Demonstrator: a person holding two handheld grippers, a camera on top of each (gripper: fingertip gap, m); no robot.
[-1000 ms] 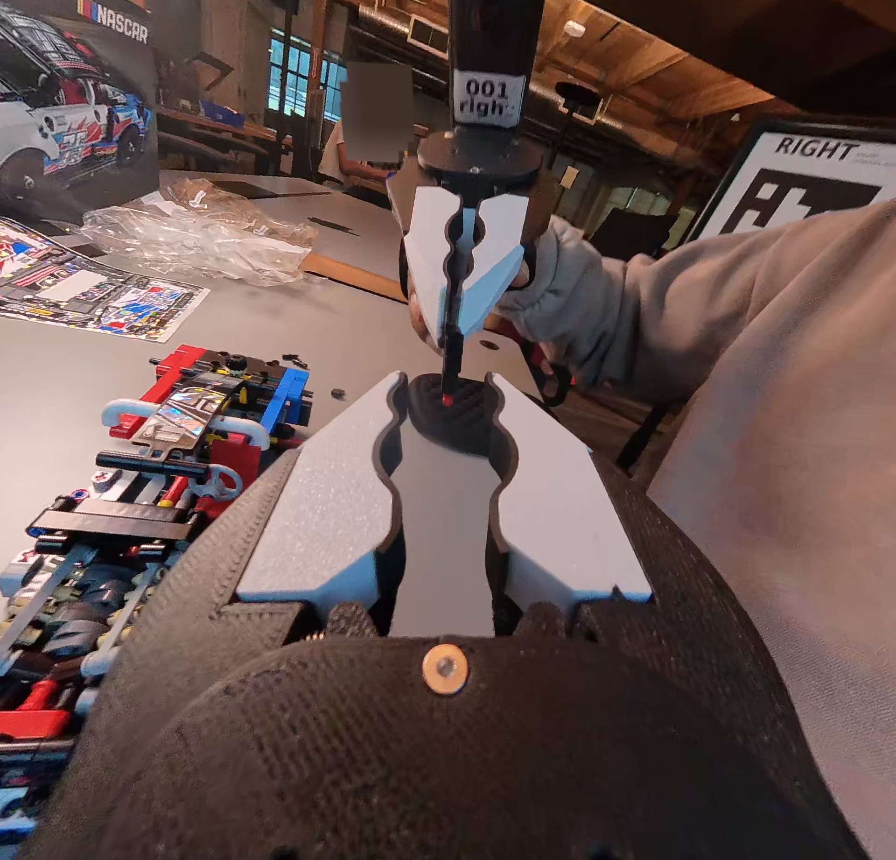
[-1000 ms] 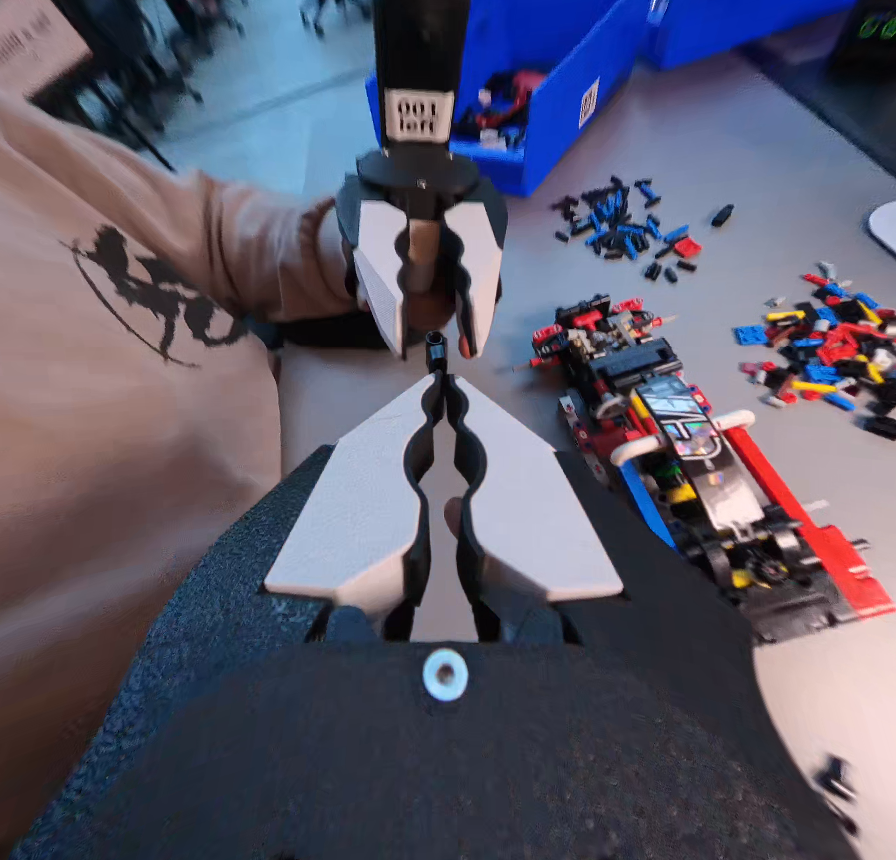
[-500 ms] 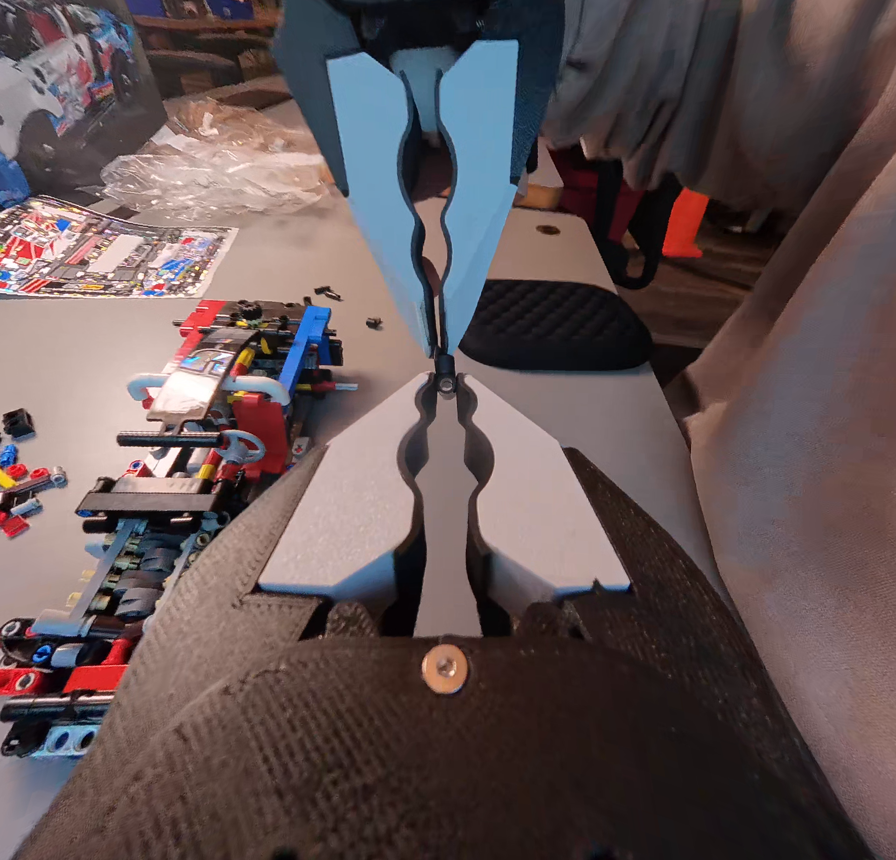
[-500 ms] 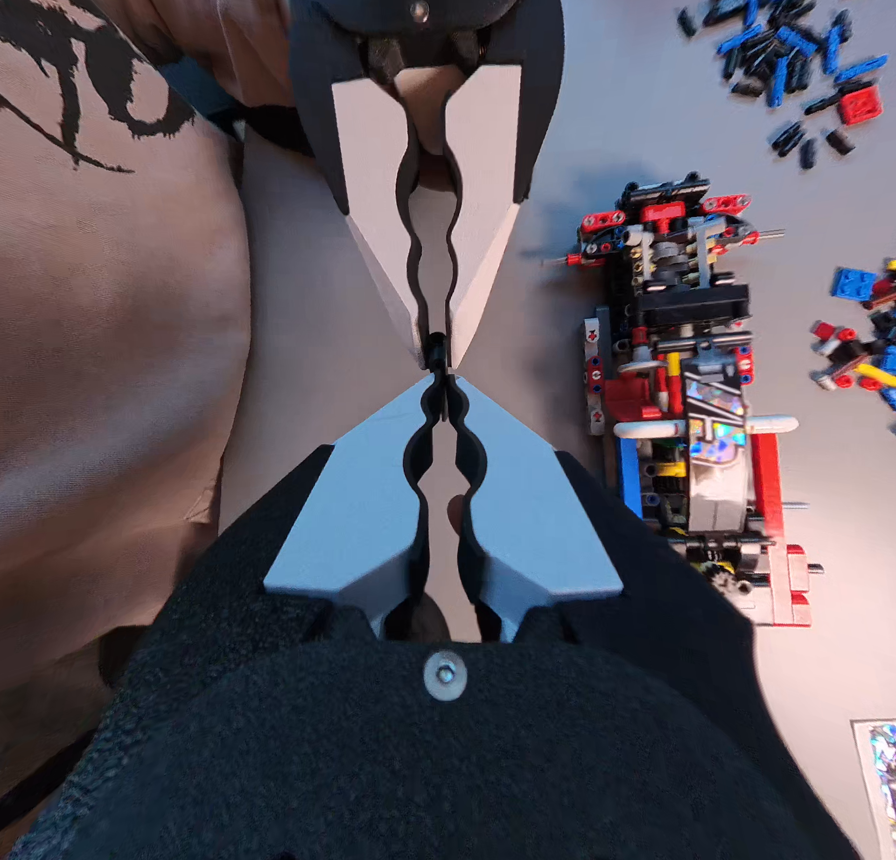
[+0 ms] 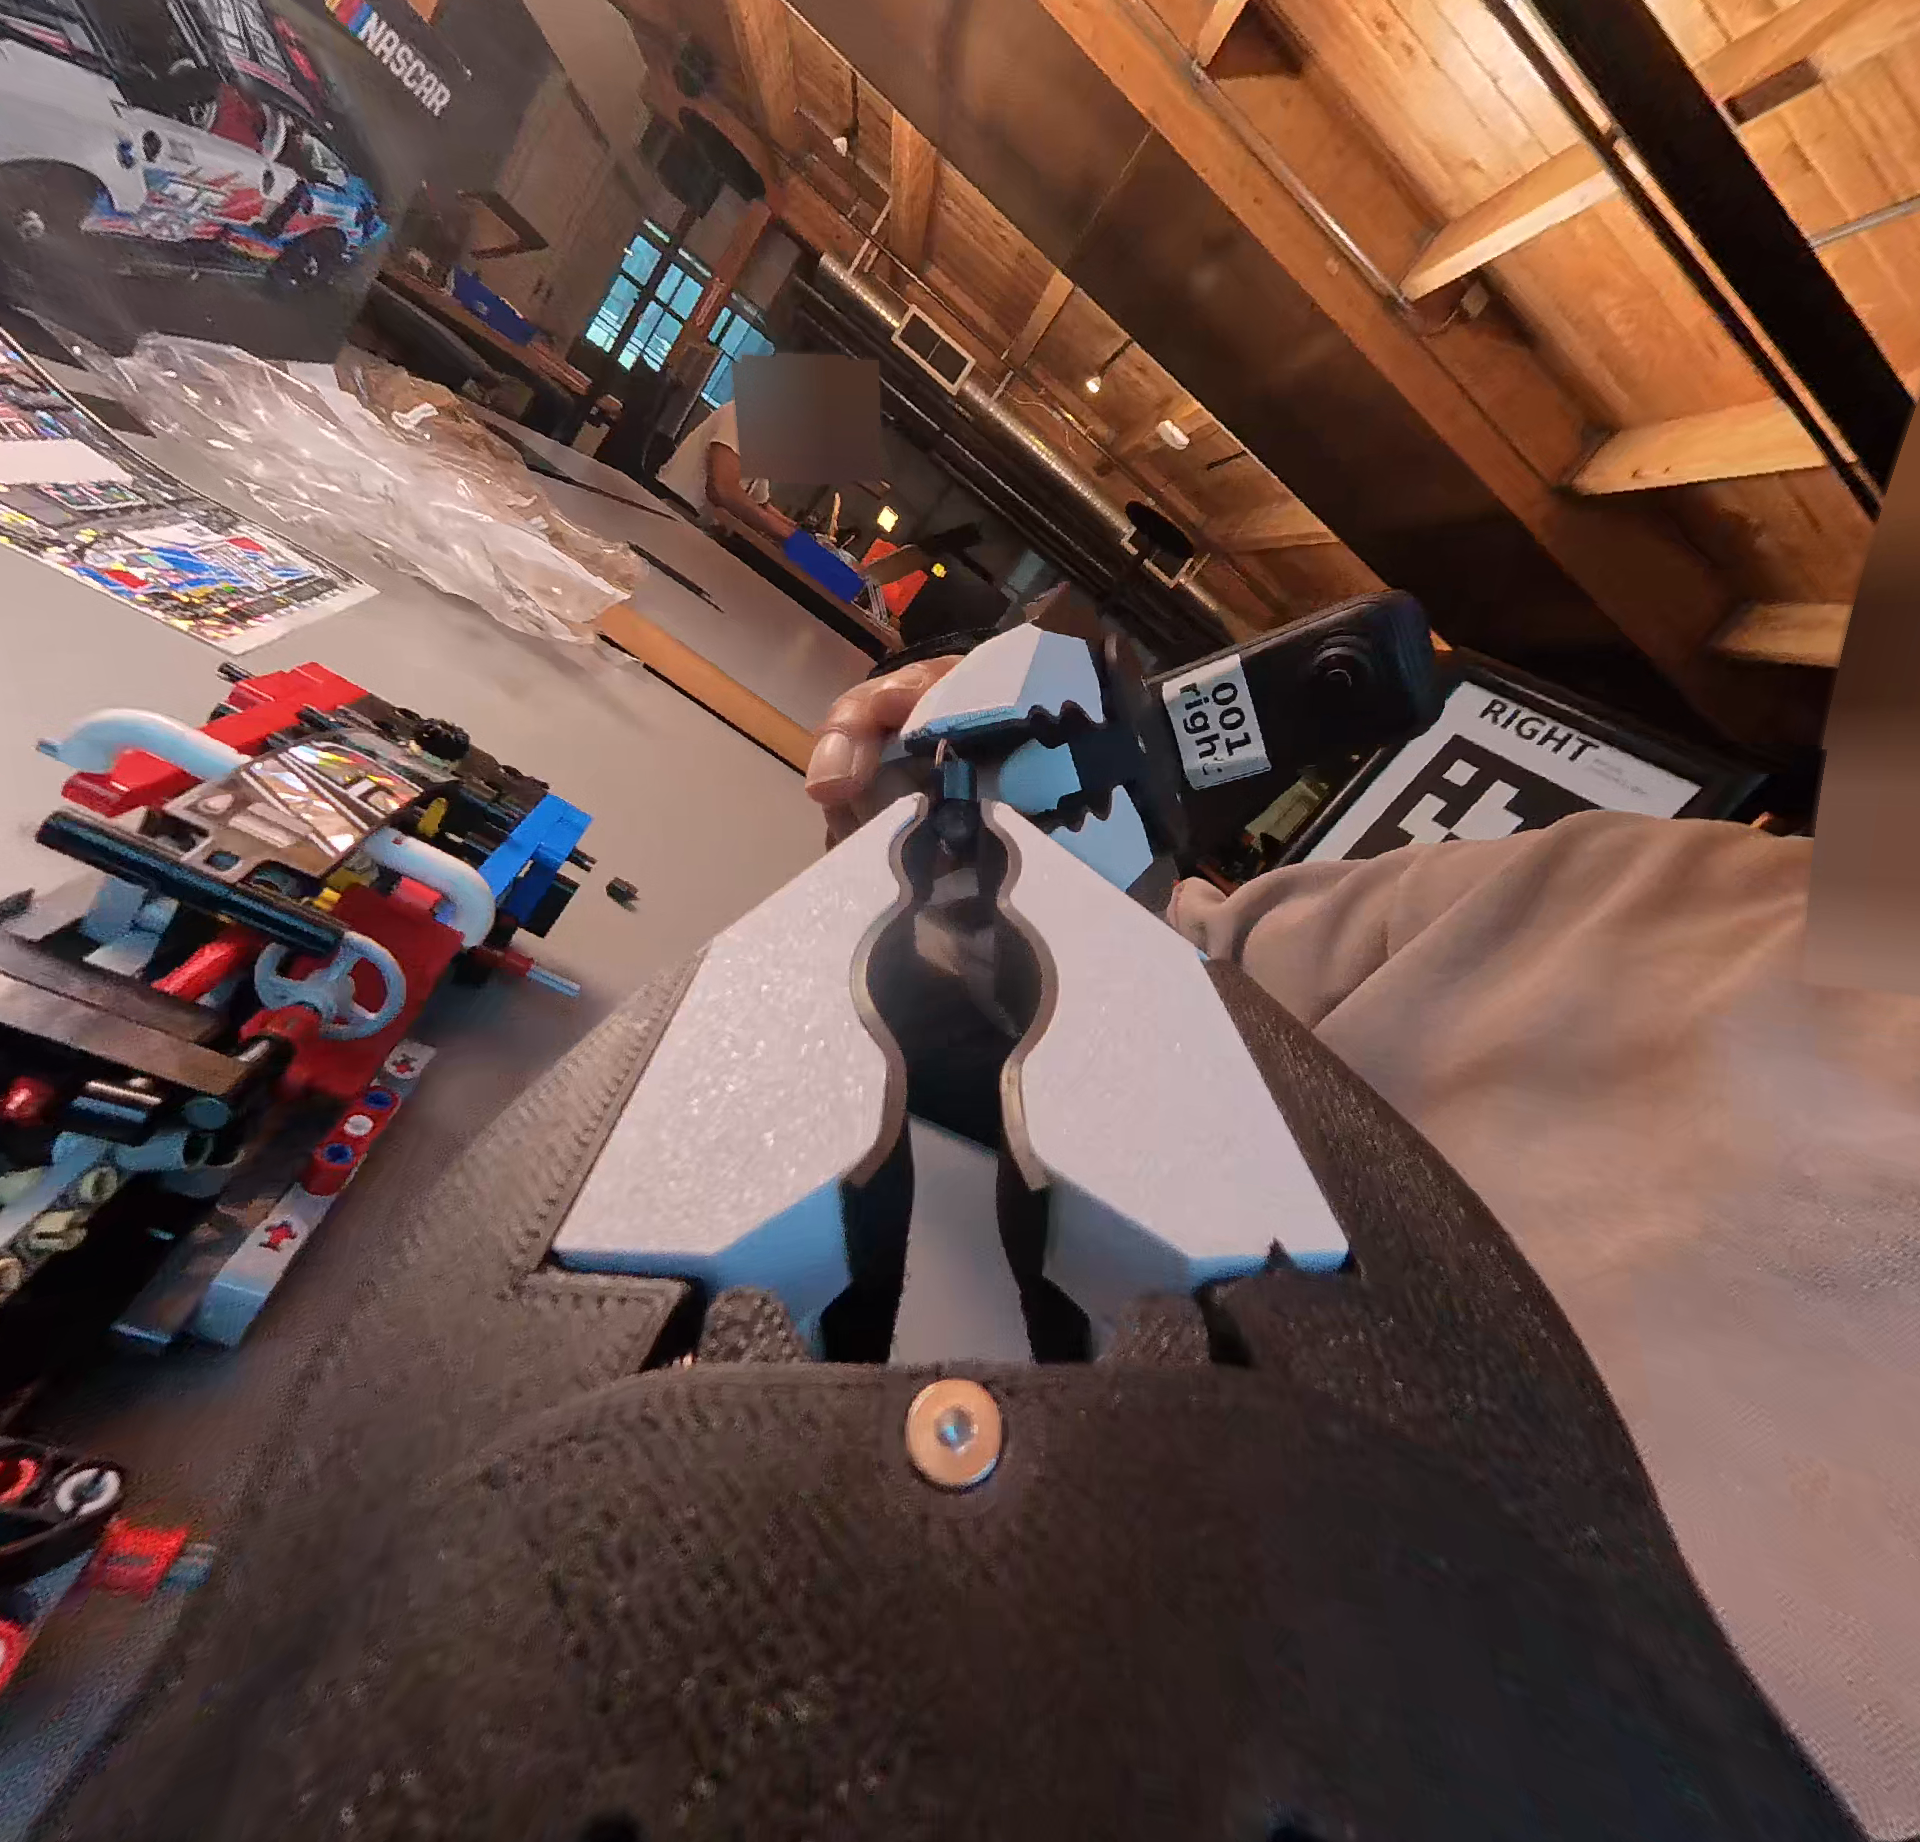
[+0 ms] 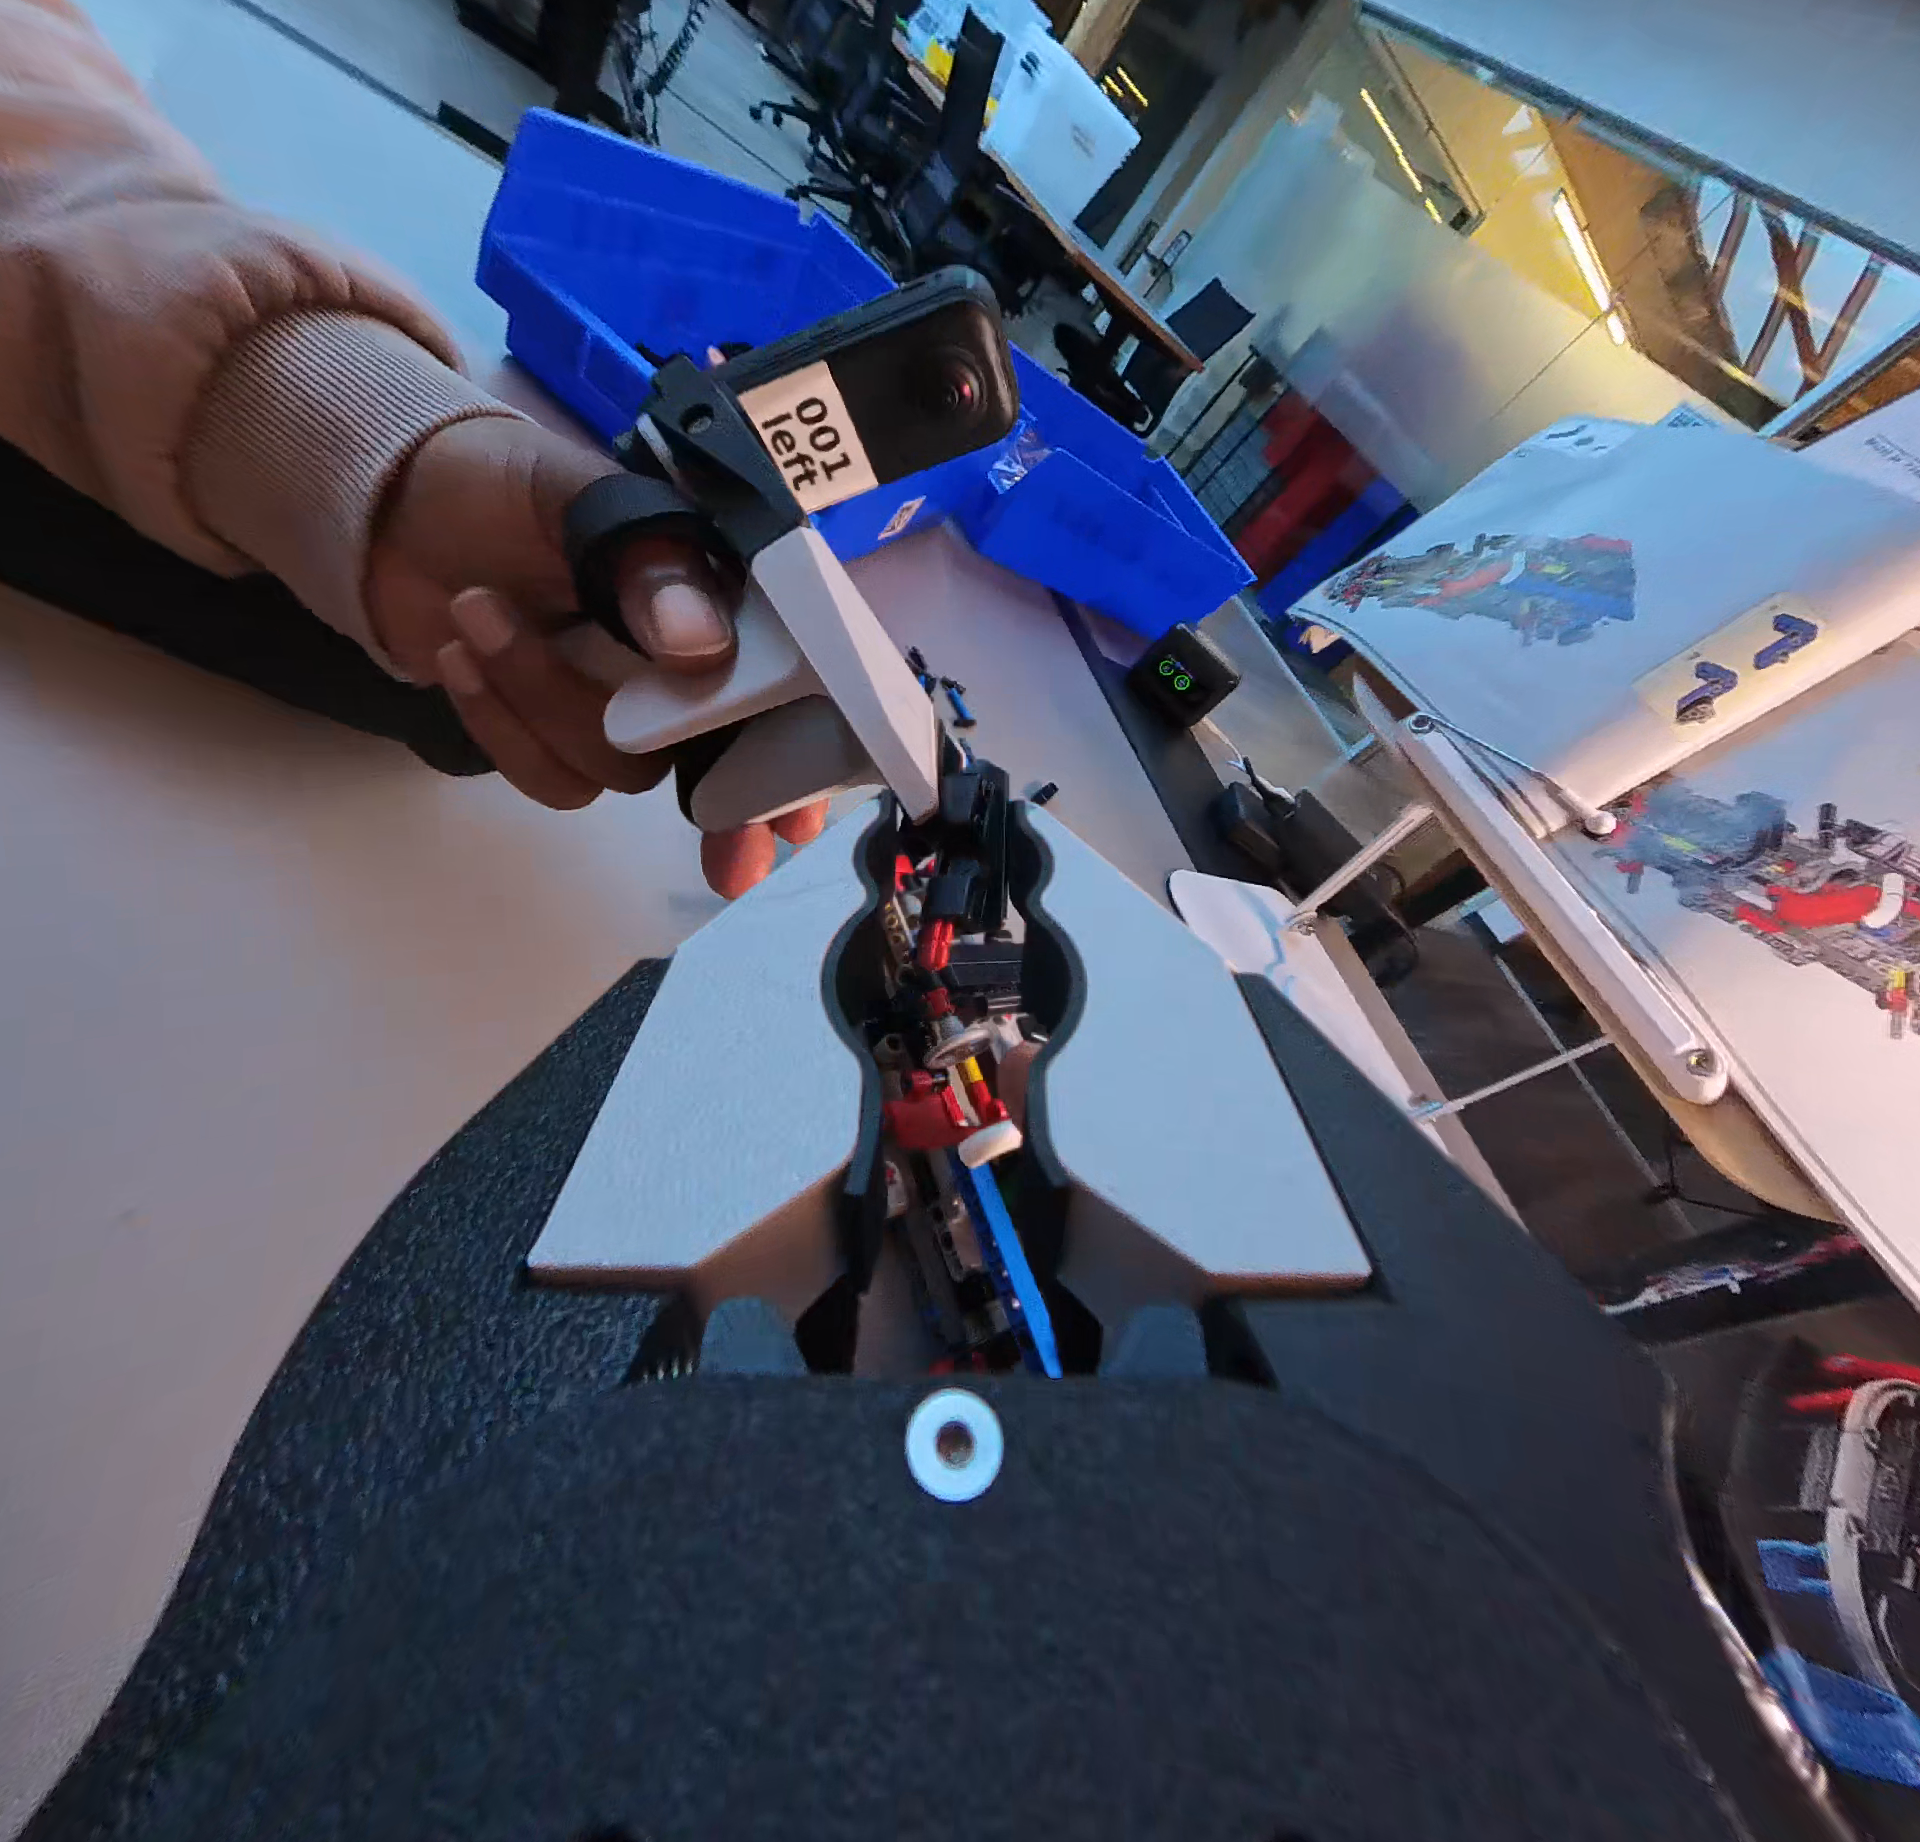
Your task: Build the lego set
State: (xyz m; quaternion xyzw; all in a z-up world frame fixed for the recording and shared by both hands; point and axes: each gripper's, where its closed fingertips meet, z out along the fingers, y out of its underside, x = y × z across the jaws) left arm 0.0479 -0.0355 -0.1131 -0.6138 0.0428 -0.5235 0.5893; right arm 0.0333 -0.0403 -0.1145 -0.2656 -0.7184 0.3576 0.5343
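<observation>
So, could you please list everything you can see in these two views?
lego car: one, part-built, red, black and blue, on the grey table
black piece: one, small, pinched between both grippers' tips
loose pieces: several, blue and black, near the bins
bins: two, blue, far side of the table
sticker sheet: one, multicoloured, behind the car
plastic bags: clear, crumpled, beside the sheet
set box: one, dark, behind the bags
instruction booklet: one, open on a white stand
left hand-held gripper: pale fingers, shut on the piece
right hand-held gripper: likewise
</observation>
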